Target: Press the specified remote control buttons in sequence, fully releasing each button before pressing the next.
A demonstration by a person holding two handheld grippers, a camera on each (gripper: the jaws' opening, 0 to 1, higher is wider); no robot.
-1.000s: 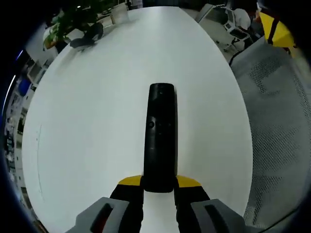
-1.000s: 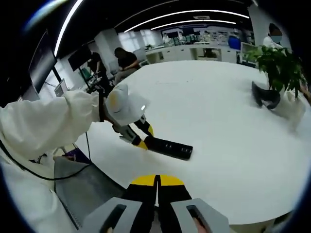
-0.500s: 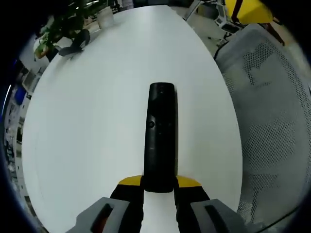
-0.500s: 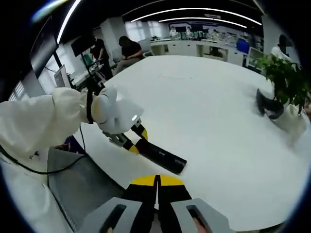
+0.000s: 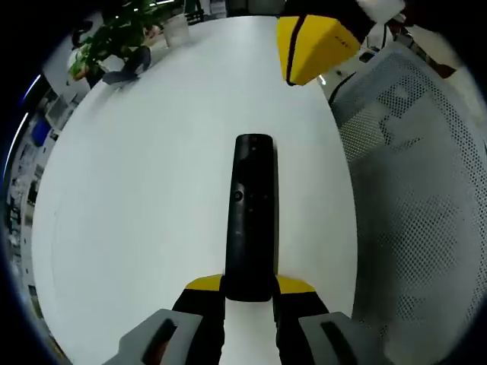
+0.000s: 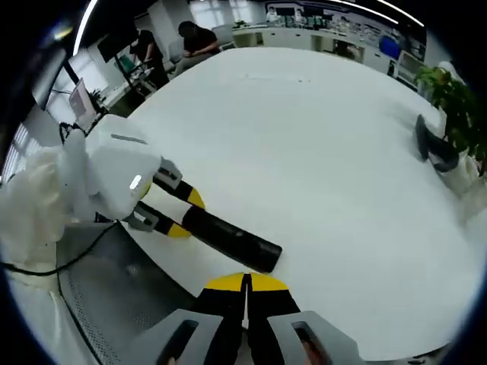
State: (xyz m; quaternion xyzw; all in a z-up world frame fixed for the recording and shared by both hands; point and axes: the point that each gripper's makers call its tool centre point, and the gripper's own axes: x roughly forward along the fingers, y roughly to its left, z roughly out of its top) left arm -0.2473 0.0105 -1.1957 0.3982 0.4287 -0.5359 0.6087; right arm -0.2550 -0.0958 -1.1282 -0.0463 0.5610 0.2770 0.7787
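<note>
A long black remote control (image 5: 251, 213) points away from me over the white table (image 5: 152, 167), its near end clamped between the jaws of my left gripper (image 5: 249, 287). In the right gripper view the same remote (image 6: 228, 238) lies low over the table's near edge, held by the left gripper (image 6: 181, 214) coming in from the left. My right gripper (image 6: 246, 287) hovers just above and short of the remote's free end, jaws pressed together with nothing between them. Its yellow tips (image 5: 310, 46) show at the top of the left gripper view.
A potted plant (image 5: 114, 34) and a dark object (image 5: 131, 67) stand at the table's far end. A mesh office chair (image 5: 411, 198) sits to the right of the table. People (image 6: 194, 38) sit beyond the table. A white sleeve (image 6: 38, 205) is at left.
My right gripper has come down closer to the remote's free end, and its yellow tips have entered the top of the left gripper view. The remote stays clamped in the left gripper.
</note>
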